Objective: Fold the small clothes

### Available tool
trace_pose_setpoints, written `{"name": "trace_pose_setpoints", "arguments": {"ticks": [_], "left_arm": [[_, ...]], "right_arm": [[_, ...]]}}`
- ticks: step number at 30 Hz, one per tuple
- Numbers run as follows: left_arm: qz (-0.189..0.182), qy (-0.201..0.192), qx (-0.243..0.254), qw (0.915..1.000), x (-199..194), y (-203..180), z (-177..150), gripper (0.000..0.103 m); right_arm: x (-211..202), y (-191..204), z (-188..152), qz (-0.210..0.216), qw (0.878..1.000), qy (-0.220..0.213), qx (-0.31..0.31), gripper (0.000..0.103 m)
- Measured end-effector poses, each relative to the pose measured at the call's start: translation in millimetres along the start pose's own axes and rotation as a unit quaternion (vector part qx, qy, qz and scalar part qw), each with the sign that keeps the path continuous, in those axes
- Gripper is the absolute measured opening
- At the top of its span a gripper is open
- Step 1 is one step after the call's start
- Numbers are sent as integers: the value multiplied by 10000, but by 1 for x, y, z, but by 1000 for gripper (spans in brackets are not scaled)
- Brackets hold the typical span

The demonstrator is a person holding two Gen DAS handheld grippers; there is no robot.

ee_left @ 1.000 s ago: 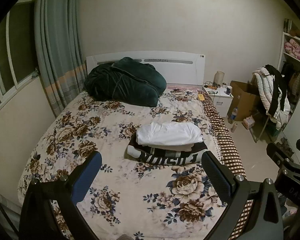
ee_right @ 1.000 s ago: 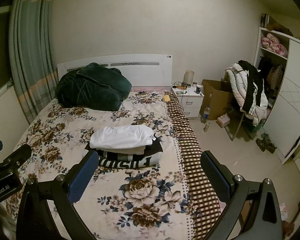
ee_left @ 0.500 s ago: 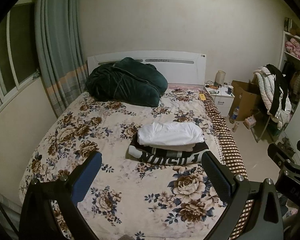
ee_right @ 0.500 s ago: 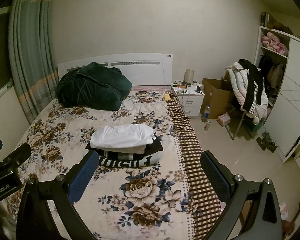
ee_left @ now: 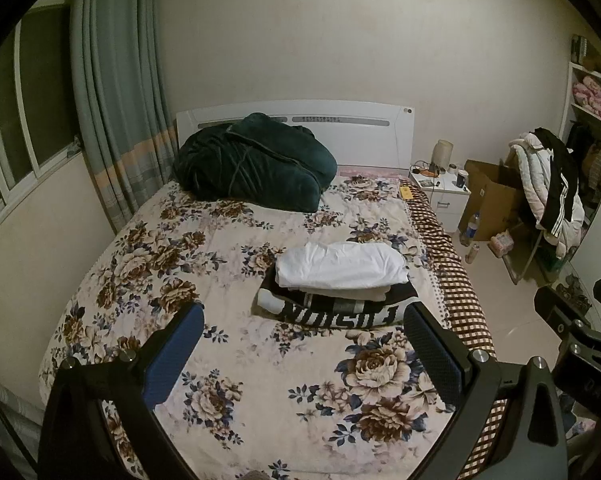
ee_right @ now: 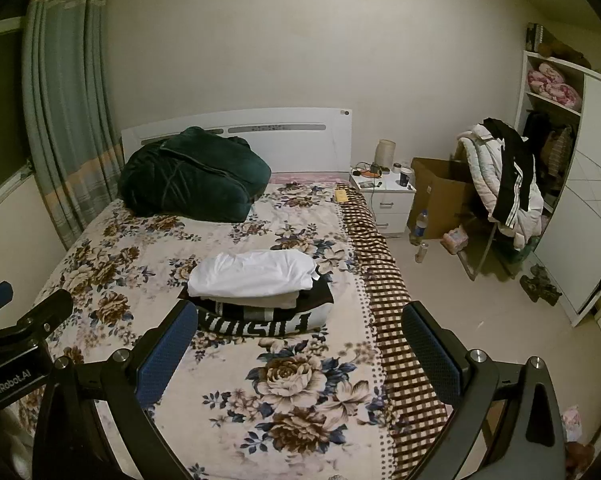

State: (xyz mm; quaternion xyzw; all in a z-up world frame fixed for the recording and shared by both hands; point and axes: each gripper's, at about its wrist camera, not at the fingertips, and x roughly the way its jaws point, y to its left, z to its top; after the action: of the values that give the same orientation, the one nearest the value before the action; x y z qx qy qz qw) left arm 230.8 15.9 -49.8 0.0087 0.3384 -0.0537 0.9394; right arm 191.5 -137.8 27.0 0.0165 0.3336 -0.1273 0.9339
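Three or so folded garments, as far as the dim light shows, form a stack (ee_left: 338, 284) on the bed (ee_left: 204, 264), long axis running 9 to 3 o'clock. It lies at 12 o'clock of the left gripper (ee_left: 304, 336), 11 o'clock of the right gripper (ee_right: 300, 336); both jaws gape empty. Bare bedspread lies toward 9, the bed's edge near 3.

Bed (ee_left: 140, 248), floral cover. Dark green blanket bundle (ee_left: 256, 164) at headboard end, left side. Folded clothes stack (ee_left: 336, 284) near right edge, mid-length: white piece on top. Small yellow item (ee_left: 405, 191) at far right corner.
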Motion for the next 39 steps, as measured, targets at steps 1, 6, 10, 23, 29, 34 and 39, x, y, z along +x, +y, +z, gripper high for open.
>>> {"name": "trace_pose_setpoints", "arguments": {"ticks": [1, 6, 10, 23, 29, 34, 39], "left_arm": [[-9, 1, -2, 10000, 1, -1, 1, 102], [-12, -2, 8, 10000, 0, 0, 0, 102], [10, 4, -2, 10000, -1, 2, 0, 102], [76, 5, -63, 10000, -10, 6, 2, 102], [76, -10, -71, 9999, -7, 5, 3, 102], [90, 14, -73, 9999, -9, 7, 4, 102], [119, -13, -74, 9999, -11, 9, 6, 102]], "right_arm": [[0, 0, 0, -4, 10000, -1, 10, 103], [0, 1, 0, 11, 10000, -4, 15, 103], [0, 1, 0, 34, 10000, -2, 12, 103], [-1, 0, 1, 109, 9999, 14, 15, 103], [-2, -1, 1, 117, 9999, 24, 12, 103], [-2, -1, 0, 114, 9999, 25, 23, 103], [-2, 0, 0, 110, 9999, 24, 11, 103]]}}
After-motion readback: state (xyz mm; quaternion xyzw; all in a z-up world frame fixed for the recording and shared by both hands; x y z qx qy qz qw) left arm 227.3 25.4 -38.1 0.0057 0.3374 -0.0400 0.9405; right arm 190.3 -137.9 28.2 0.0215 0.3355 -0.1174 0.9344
